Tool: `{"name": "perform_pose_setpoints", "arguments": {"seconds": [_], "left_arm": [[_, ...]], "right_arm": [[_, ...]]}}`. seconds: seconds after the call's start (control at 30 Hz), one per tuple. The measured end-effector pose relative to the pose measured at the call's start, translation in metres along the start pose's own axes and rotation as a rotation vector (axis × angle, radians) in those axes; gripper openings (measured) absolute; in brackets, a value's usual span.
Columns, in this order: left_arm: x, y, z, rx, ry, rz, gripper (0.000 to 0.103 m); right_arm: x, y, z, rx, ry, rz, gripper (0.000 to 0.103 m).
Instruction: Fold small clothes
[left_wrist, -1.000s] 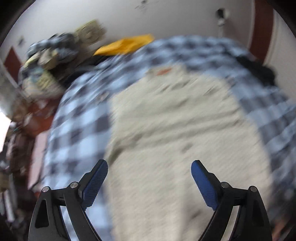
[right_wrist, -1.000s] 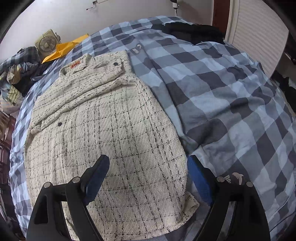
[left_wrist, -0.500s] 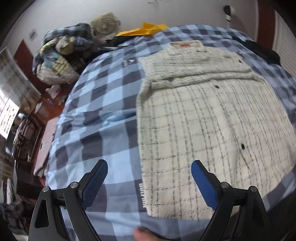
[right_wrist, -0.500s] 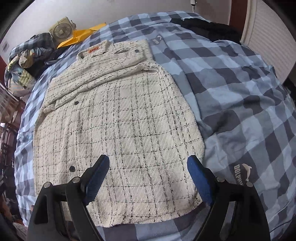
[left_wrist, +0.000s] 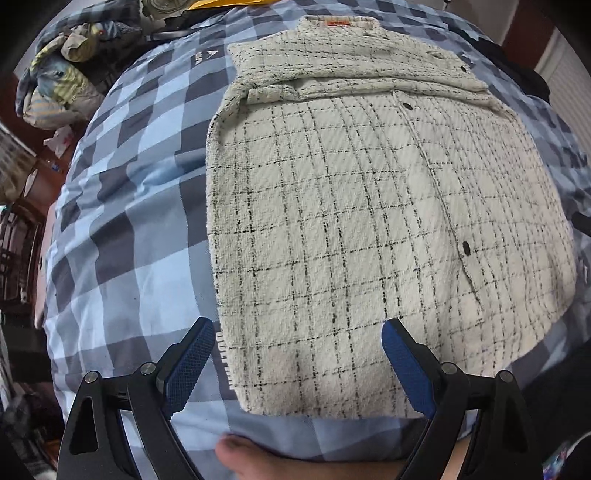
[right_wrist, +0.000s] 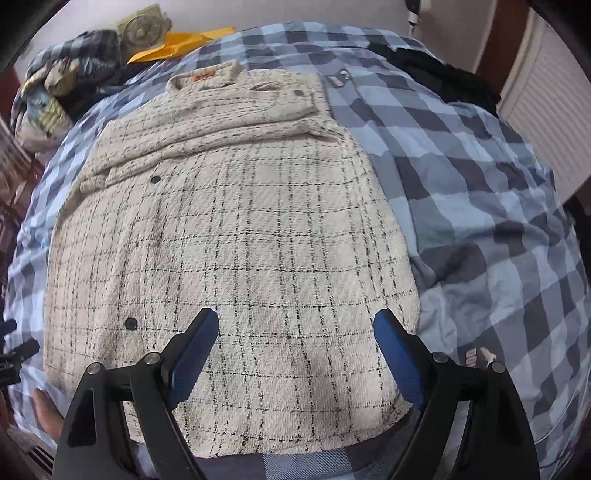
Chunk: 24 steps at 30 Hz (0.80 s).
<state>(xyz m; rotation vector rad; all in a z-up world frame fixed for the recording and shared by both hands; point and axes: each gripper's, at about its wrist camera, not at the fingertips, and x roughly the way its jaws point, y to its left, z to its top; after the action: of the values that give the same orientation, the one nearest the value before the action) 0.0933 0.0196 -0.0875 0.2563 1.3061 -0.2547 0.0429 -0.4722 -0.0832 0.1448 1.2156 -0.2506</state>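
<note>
A cream checked jacket (left_wrist: 369, 206) lies flat on the blue checked bed cover (left_wrist: 122, 229), collar at the far end. The left tool (left_wrist: 295, 365), blades apart and empty, hangs over its near left hem corner; the right tool (right_wrist: 295, 354), likewise spread and empty, over the near right hem. The orange collar label (right_wrist: 204, 76) is unreadable.

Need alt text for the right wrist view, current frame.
A cream plaid shirt lies flat, sleeves folded in, on a blue checked bedspread. The open right gripper hovers over the shirt's near hem, holding nothing. A clothes pile sits far left.
</note>
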Motion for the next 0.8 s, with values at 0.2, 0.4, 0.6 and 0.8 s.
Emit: {"name": "perform_pose_setpoints", "arguments": {"seconds": [0.2,0.4,0.6,0.8], "left_arm": [[0.002,0.007,-0.001,-0.029,0.021,-0.05,0.092],[0.004,0.012,0.002,-0.043,0.011,0.005,0.092],[0.007,0.017,0.004,-0.059,0.019,0.018,0.092],[0.009,0.024,0.0,-0.072,0.038,0.007,0.092]], "right_arm": [[-0.006,0.008,-0.001,-0.033,-0.013,-0.012,0.084],[-0.009,0.013,-0.001,-0.061,-0.033,-0.024,0.084],[-0.002,0.014,0.0,-0.066,-0.019,-0.022,0.084],[-0.001,-0.003,0.001,0.005,0.009,-0.023,0.084]]}}
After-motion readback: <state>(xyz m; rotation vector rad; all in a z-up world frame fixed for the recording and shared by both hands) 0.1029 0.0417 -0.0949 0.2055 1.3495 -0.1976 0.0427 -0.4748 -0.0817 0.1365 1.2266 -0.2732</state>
